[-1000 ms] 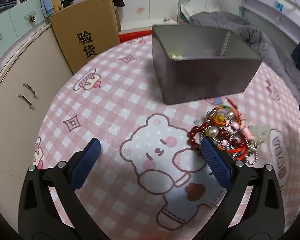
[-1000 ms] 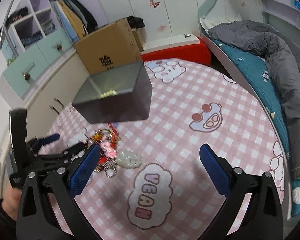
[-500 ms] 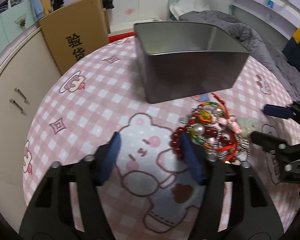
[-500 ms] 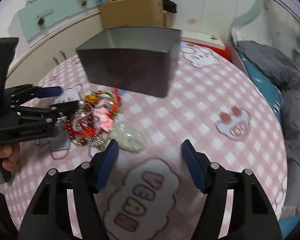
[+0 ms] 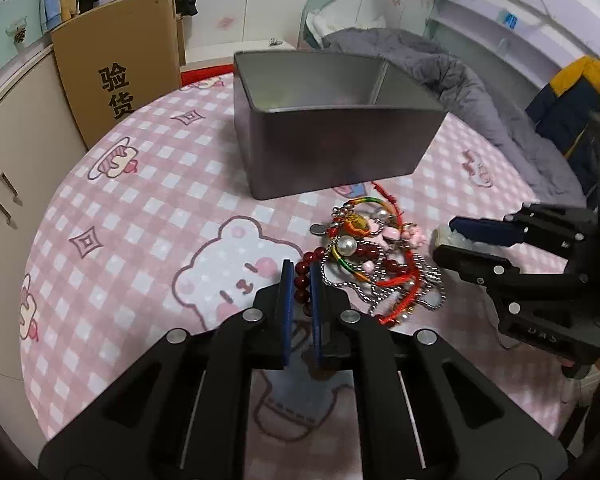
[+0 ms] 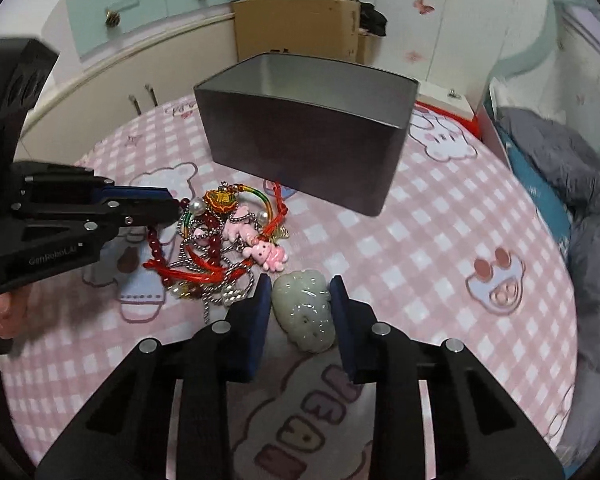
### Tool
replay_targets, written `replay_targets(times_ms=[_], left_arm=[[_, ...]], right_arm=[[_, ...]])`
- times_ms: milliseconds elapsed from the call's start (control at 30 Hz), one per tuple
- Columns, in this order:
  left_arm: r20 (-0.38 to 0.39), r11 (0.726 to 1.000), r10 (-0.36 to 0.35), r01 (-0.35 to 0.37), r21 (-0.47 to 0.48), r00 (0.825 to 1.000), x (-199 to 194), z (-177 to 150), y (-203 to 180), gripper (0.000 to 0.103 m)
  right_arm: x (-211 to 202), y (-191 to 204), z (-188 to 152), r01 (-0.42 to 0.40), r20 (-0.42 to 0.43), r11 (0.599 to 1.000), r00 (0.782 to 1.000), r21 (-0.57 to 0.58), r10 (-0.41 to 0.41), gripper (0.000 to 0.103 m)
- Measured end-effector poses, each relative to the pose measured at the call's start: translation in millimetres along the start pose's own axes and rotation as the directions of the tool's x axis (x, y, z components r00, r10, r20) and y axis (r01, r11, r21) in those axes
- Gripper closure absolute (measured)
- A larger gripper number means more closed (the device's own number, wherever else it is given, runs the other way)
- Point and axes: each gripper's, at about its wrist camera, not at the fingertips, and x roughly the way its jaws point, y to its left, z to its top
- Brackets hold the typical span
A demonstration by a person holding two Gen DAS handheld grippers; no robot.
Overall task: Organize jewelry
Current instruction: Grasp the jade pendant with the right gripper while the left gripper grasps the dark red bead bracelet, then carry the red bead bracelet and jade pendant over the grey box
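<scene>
Jewelry [image 5: 374, 264]: one tangled heap on the pink checked cloth [image 5: 148, 208], just in front of the grey tin [image 5: 332, 152]; contents include red beads [image 5: 302, 280], a pearl, silver chain, red cord, a pink charm and a pale jade pendant [image 6: 305, 312] lying at the heap's near edge. Left gripper [image 5: 300, 284]: wide apart a second ago and short of the heap, half closed half a second ago, now drawn together on the red beads at the heap's left edge. Right gripper [image 6: 298, 300]: likewise wide and high a second ago, now low, its blue pads close on either side of the pendant, whether pressing it or just short of it I cannot tell. Tin: open-topped, standing upright, well within reach behind the heap; what lies in it cannot be made out. Reading: both tools have passed from approach to grasp, so lifting comes next, though the beads look snagged in chain and cord and may drag the heap along.
</scene>
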Motion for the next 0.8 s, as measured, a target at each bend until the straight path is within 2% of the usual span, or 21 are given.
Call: replay_targets(times_ms=[133, 300, 667, 800], left_arm=[[0.048, 0.998, -0.056, 0.056, -0.002, 0.997, -24, 4, -2, 0.095], [0.128, 0.991, -0.135, 0.134, 0.018, 0.983, -62, 19, -13, 0.095], [0.254, 0.982, -0.186, 0.177, 0.06, 0.949, -118, 47, -17, 0.095], [0.281, 0.982, -0.185, 0.169, 0.082, 0.942, -129, 47, -18, 0.095]], right_arm=[[-12, -5, -5, -0.001, 0.028, 0.998, 1.0, 0.055, 0.0, 0.075], [-32, -9, -3, -0.018, 0.077, 0.995, 0.997, 0.095, 0.01, 0.075], [-66, -4, 16, -0.056, 0.179, 0.994, 0.983, 0.096, 0.038, 0.075], [-61, -1, 15, -0.066, 0.163, 0.994, 0.985, 0.089, 0.051, 0.075]])
